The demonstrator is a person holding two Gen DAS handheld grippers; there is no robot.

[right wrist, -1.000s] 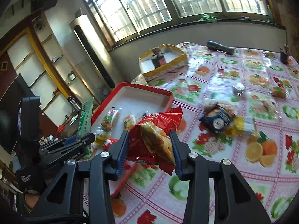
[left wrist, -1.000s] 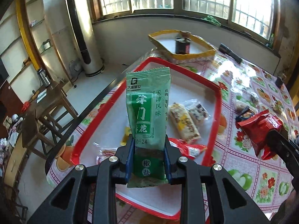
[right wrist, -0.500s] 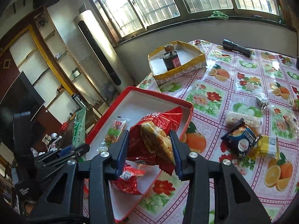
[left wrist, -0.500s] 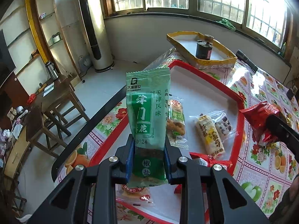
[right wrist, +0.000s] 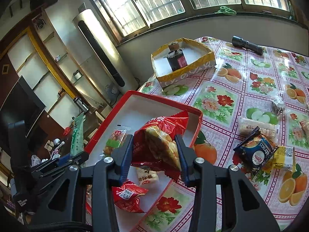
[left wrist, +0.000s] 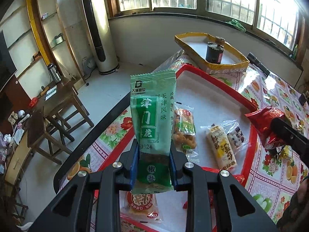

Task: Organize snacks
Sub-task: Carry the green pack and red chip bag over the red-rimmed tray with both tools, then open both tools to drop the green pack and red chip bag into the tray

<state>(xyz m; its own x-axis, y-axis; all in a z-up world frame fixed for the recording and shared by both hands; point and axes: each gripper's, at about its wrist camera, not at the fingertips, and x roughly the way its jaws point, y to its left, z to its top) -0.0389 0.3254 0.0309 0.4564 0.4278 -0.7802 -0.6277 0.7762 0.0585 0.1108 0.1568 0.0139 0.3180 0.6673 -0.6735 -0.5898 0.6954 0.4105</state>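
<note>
My left gripper (left wrist: pixel 154 161) is shut on a green snack packet (left wrist: pixel 152 116) and holds it upright above the near left part of the red tray (left wrist: pixel 218 79). My right gripper (right wrist: pixel 156 155) is shut on a red snack bag (right wrist: pixel 160 143) above the tray's (right wrist: pixel 164 100) right side. Several wrapped snacks lie in the tray: a fried-twist pack (left wrist: pixel 183 129), a yellow bar (left wrist: pixel 222 148) and a red packet (right wrist: pixel 127 195). The right gripper with its red bag (left wrist: pixel 268 123) shows at the right of the left wrist view.
A yellow-rimmed box (right wrist: pixel 183 61) with a dark can stands behind the tray. A black torch (right wrist: pixel 247 44) lies at the far edge. Loose snacks, among them a dark blue packet (right wrist: pixel 255 154), lie on the fruit-print tablecloth to the right. The table edge (left wrist: pixel 92 141) drops off left.
Both grippers have moved left over the tray with their packets still held. The red bag now hangs over the tray's right side instead of the tablecloth.
</note>
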